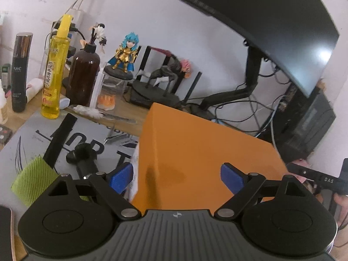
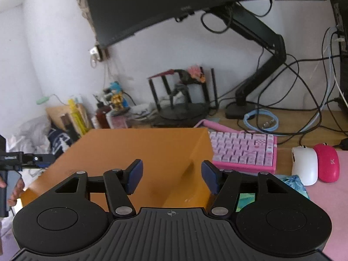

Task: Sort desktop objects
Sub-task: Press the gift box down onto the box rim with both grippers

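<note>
At the far left of the left wrist view a dark cosmetic bottle [image 1: 20, 71] stands on the desk [image 1: 126, 113], with a tall yellow spray bottle [image 1: 57, 69] just beside it and a brown bottle [image 1: 84, 76] behind that. To their right a blue-haired figurine [image 1: 125, 53] stands on a clear case, and a second, pink-haired figurine [image 1: 171, 69] crouches on a black base further along. Nearer the camera a grey printed mat [image 1: 28, 143] carries a green striped cloth [image 1: 35, 179] and a black knobbed part [image 1: 83, 155]. The orange box [image 1: 195, 158] fills the middle, raised in front of both cameras. The left tool [image 1: 176, 177] has its blue pads standing wide apart at the box's near left corner, one pad off its left face and the other over its top; I cannot see either pressing on it. In the right wrist view the right tool [image 2: 171, 177] is set at the box's right edge with its pads apart, the left one over the top and the right one beside the side face, and contact is not clear. Right of the box lies a pink keyboard [image 2: 243, 150], then a white mouse [image 2: 304, 165] touching a pink mouse [image 2: 327, 163]. A dark monitor [image 2: 152, 6] on a black arm [image 2: 261, 50] hangs above.
</note>
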A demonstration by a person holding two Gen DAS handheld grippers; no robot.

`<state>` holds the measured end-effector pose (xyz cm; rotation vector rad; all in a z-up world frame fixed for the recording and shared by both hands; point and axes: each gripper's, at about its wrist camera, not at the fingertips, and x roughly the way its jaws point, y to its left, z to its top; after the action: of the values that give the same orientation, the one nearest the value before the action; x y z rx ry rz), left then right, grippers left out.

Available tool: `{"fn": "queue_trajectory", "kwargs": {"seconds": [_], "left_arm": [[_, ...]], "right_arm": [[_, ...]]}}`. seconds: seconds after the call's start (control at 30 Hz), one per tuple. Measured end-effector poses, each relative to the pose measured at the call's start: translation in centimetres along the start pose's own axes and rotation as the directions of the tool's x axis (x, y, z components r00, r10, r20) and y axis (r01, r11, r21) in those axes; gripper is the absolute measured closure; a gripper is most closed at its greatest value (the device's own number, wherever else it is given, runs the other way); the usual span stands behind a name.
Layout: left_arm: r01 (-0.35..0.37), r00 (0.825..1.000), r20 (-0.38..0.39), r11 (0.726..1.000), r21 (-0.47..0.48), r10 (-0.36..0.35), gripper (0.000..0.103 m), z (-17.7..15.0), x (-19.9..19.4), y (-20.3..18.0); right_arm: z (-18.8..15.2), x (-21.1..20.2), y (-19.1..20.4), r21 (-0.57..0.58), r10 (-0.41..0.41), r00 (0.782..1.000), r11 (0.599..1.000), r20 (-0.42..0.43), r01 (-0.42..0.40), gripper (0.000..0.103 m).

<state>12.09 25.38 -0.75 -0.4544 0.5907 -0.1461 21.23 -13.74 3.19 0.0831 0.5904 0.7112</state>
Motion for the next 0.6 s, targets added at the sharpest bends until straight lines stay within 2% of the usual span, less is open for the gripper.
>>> {"fn": "queue_trajectory", "kwargs": {"seconds": [0.1, 0.2, 0.4, 0.6], "left_arm": [[-0.009, 0.999, -0.050, 1.000, 0.002, 0.009, 0.013, 0.3, 1.2, 0.4], [-0.010, 0.997, -0.071, 1.000, -0.011, 0.009, 0.009, 0.5, 1.4, 1.1], [0.018, 0.996, -0.087, 1.000, -0.015, -0.019, 0.009, 0.6, 1.7, 1.7], [0.038, 0.994, -0.106, 0.999, -0.006, -0.038, 0.011, 0.6, 2.2, 1.7]], "right_arm": [[0.0, 1.1, -0.2, 0.006, 0.004, 1.000, 1.000, -0.017, -0.003, 0.039], [0.0, 1.7, -0.4, 0.009, 0.020, 0.999, 1.000, -0.029, -0.019, 0.041], [0.0, 2.0, -0.6, 0.003, 0.044, 0.998, 0.999, -0.041, -0.044, 0.043], [-1.1, 2.9, -1.9, 0.054, 0.071, 0.996, 0.996, -0.058, -0.068, 0.043]]}}
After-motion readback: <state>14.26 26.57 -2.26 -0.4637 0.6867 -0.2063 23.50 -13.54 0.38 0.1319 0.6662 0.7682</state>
